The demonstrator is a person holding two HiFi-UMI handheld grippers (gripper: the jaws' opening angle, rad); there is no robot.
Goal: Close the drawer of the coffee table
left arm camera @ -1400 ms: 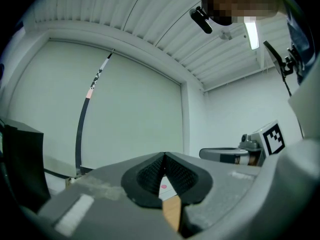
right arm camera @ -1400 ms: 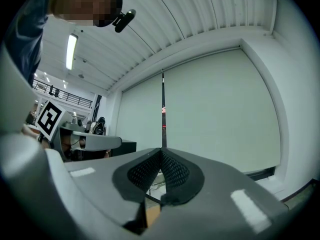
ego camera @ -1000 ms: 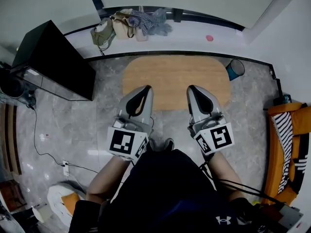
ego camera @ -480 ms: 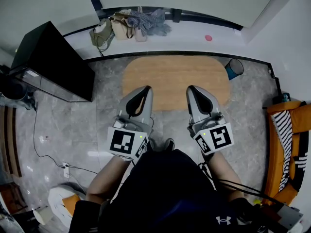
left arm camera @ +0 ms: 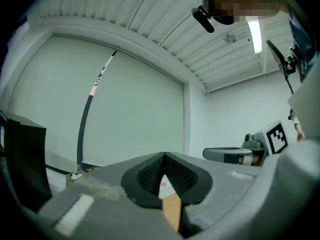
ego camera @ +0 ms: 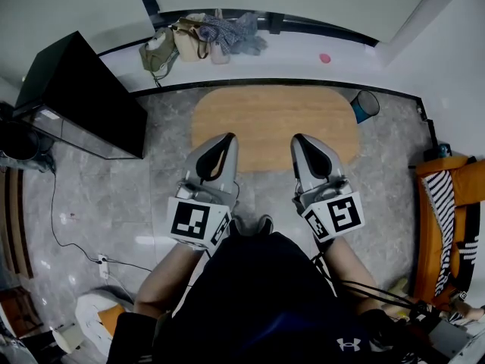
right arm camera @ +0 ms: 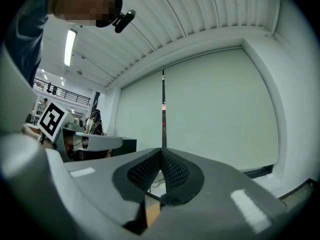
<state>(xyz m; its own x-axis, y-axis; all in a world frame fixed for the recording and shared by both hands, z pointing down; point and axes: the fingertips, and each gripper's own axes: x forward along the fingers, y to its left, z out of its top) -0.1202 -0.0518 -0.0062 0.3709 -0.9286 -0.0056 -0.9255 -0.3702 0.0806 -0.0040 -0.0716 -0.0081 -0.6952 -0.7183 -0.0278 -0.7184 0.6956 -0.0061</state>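
Observation:
A low coffee table with an oval wooden top (ego camera: 273, 123) stands on the grey tiled floor in the head view; no drawer shows from above. Both grippers hover over its near edge, pointing level toward the far wall. My left gripper (ego camera: 225, 139) is shut with nothing in it, over the table's near left part. My right gripper (ego camera: 298, 139) is shut and empty too, over the near right part. In the left gripper view the jaws (left arm camera: 164, 156) meet at the tips, with a strip of wood showing below. The right gripper view shows the same closed tips (right arm camera: 161, 152).
A black cabinet (ego camera: 83, 93) stands to the left. Bags and clothes (ego camera: 201, 36) lie by the far wall. A blue bin (ego camera: 366, 108) sits at the table's right end. An orange striped seat (ego camera: 447, 218) is at the right. A cable (ego camera: 68, 237) crosses the floor at left.

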